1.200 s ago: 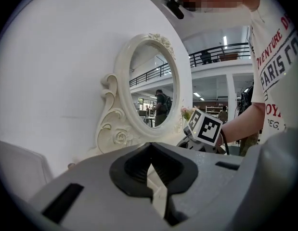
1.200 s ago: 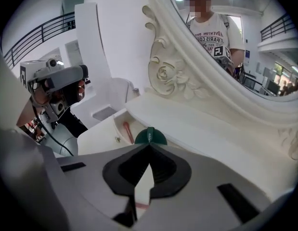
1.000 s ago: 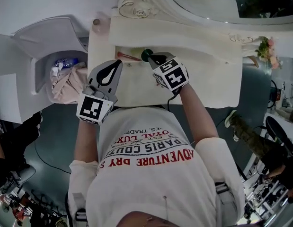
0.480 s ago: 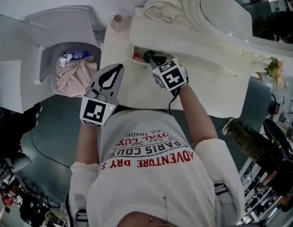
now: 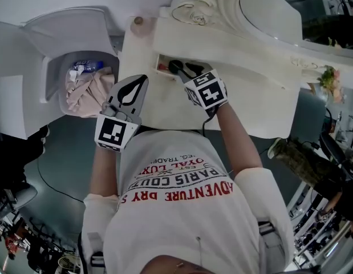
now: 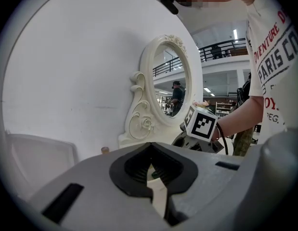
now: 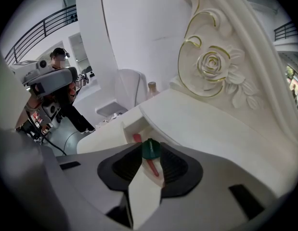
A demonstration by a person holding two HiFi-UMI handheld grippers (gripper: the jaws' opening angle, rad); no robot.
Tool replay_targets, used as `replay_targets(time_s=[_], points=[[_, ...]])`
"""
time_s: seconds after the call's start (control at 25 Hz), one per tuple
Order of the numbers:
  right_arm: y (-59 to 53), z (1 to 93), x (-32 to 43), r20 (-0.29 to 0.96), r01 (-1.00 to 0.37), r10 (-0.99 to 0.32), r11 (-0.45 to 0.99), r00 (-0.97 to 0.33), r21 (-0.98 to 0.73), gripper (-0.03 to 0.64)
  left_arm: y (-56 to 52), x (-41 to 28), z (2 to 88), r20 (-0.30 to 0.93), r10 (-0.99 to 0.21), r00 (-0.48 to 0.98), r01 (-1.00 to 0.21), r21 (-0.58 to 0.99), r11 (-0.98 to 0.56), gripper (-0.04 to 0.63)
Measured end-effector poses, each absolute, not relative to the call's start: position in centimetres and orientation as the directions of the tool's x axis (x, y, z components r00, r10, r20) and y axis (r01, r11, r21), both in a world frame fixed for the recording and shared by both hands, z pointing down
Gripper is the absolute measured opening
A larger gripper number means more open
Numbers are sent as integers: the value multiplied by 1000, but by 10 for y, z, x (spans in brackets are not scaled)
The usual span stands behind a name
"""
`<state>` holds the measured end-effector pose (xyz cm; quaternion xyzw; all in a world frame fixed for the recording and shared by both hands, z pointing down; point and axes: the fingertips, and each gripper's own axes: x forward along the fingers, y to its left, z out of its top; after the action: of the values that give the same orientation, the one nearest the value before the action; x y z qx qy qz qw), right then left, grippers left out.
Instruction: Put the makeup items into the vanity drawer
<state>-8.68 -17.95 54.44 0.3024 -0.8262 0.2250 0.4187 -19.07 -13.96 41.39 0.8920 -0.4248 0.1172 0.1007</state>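
The vanity drawer (image 5: pixel 163 62) stands pulled open at the left of the cream vanity (image 5: pixel 244 104); a red stick (image 7: pixel 151 167) lies in it. My right gripper (image 5: pixel 183 73) hangs over the drawer, and its jaws are opening. A dark green round-capped makeup item (image 7: pixel 150 149) sits between their tips above the drawer, with a gap beside the pads. In the head view the green makeup item (image 5: pixel 174 66) shows just past the jaw tips. My left gripper (image 5: pixel 143 80) is shut and holds nothing, in front of the vanity's left edge. In its own view the left gripper (image 6: pixel 150 150) shows only a thin slit.
A white bin (image 5: pixel 85 87) with crumpled paper and a bottle stands left of the vanity. An oval mirror (image 5: pixel 267 10) in a carved frame rises at the back. A small brown-capped bottle (image 5: pixel 138 21) sits on the top's left corner. Flowers (image 5: pixel 327 76) stand at the right end.
The right gripper's jaws have parted around the green item over the drawer. The left gripper has stayed roughly where it was, still shut.
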Motion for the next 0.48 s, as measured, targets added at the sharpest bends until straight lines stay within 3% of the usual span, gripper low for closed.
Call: replay_targets(time_s=[0.48], points=[[-152,535,-5,835,-827,-423,558,-353,-67,112,-139,-131,407,263,-618,741,-653,67,-754,2]])
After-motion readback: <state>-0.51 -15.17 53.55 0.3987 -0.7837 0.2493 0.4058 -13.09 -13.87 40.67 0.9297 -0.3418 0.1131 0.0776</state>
